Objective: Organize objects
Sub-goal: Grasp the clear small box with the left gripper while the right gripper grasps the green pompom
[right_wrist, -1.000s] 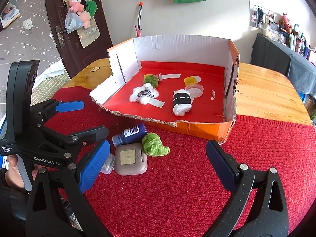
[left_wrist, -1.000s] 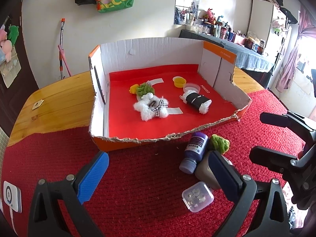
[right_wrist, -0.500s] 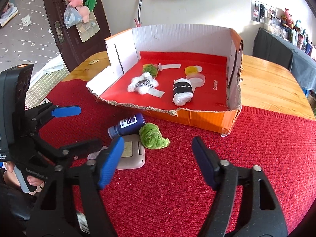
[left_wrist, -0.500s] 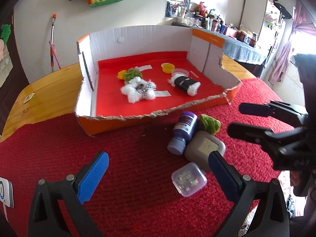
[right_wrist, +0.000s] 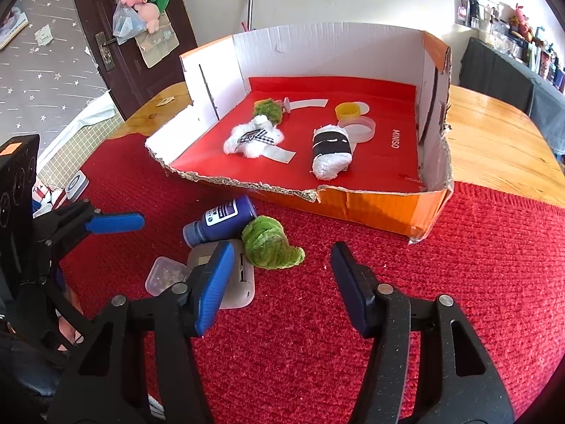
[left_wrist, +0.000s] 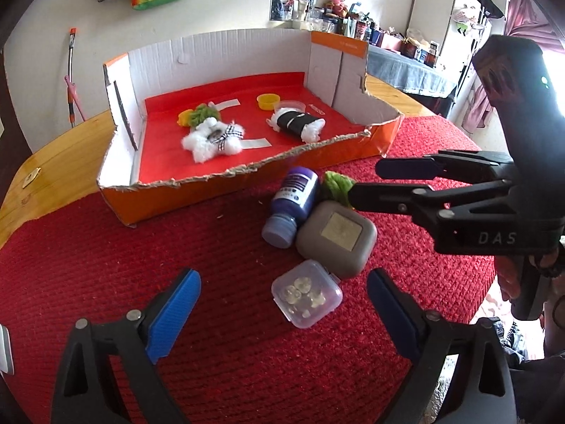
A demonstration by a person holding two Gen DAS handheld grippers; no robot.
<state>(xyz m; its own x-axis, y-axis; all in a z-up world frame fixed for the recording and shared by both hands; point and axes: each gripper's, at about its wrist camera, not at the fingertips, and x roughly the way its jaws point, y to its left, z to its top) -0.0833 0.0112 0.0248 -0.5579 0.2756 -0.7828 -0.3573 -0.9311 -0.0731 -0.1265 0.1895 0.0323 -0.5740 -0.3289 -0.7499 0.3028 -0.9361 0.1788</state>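
On the red mat lie a blue bottle (left_wrist: 291, 201) on its side, a grey square case (left_wrist: 335, 238), a clear small box (left_wrist: 306, 293) and a green plush (right_wrist: 270, 243). My left gripper (left_wrist: 282, 314) is open, low over the mat, with the clear box between its fingers. My right gripper (right_wrist: 280, 282) is open, just before the green plush and over the grey case (right_wrist: 233, 282). The cardboard box (left_wrist: 381, 137) with red floor holds a white plush (left_wrist: 213, 137), a black-banded white roll (left_wrist: 298, 123), a green plush, a yellow lid (left_wrist: 268, 101) and a clear lid.
The box stands on a wooden table (right_wrist: 494, 134) behind the mat. The right gripper shows at the right of the left wrist view (left_wrist: 406, 180); the left one at the left of the right wrist view (right_wrist: 113, 222). A white device (right_wrist: 76, 185) lies at the mat's left edge.
Both grippers have moved forward and down toward the loose objects on the mat. The right gripper's fingers have narrowed somewhat. The objects have not moved.
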